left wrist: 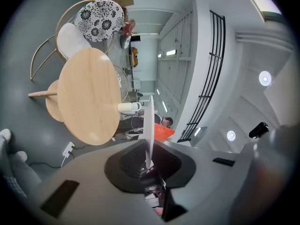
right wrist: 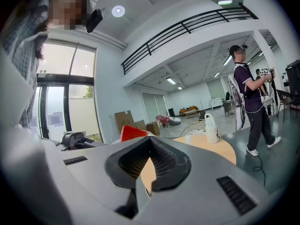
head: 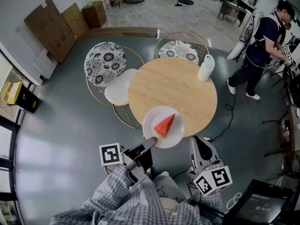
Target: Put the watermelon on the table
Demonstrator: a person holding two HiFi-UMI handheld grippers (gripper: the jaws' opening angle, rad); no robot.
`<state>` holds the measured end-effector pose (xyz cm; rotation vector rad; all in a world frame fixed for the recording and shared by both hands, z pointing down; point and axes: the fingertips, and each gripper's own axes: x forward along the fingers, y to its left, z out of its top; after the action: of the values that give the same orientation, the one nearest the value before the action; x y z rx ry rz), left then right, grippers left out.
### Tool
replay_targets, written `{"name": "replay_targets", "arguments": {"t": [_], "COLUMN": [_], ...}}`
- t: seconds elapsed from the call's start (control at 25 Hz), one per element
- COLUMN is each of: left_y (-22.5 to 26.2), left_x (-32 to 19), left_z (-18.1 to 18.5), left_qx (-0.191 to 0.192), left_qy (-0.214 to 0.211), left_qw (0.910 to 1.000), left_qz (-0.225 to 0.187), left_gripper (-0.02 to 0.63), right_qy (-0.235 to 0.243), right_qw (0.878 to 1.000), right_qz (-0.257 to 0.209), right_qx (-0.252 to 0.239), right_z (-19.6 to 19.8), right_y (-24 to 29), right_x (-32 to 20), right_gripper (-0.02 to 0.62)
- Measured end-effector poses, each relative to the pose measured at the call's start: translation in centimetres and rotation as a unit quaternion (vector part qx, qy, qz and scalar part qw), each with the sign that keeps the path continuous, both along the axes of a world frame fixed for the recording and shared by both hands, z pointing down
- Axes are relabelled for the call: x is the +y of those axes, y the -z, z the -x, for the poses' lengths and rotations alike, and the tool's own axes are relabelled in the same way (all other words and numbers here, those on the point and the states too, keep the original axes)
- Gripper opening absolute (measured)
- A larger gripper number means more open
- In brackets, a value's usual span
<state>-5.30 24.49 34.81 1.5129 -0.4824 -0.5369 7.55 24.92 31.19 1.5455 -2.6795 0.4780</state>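
Clamping the round white plate [head: 176, 136] at lower centre, the left gripper [head: 152, 142] holds a red triangular watermelon slice [head: 164, 125] by the round wooden table [head: 173, 83]; the right gripper [head: 200, 146] gapes empty.

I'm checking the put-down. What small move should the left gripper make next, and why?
Probably carry the plate further over the table, then lower it: the left gripper grips its near rim, the watermelon lies on it, and part of the plate shows past the table's near edge.
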Motion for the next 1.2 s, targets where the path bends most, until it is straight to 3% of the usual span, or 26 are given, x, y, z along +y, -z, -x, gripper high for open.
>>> {"name": "replay_targets", "arguments": {"t": [0.48, 0.68, 1.2], "left_y": [0.0, 0.5, -0.7], "left_x": [-0.1, -0.4, 0.4], "left_z": [0.1, 0.0, 4.6], "left_qx": [-0.007, 0.0, 0.008], "left_qy": [-0.009, -0.01, -0.024], "left_qw": [0.9999, 0.9999, 0.9996], "left_qz": [-0.005, -0.004, -0.008], "left_gripper": [0.032, 0.032, 0.032], "right_qy": [-0.022, -0.027, -0.039], "right_qw": [0.999, 0.985, 0.966], "right_qz": [0.026, 0.107, 0.163], "right_qx": [-0.013, -0.129, -0.198], "right_z": [0.0, 0.0, 5.6], "right_y": [-0.4, -1.2, -3.7], "right_x": [-0.1, -0.5, 0.2], "right_gripper": [0.008, 0.008, 0.012]}}
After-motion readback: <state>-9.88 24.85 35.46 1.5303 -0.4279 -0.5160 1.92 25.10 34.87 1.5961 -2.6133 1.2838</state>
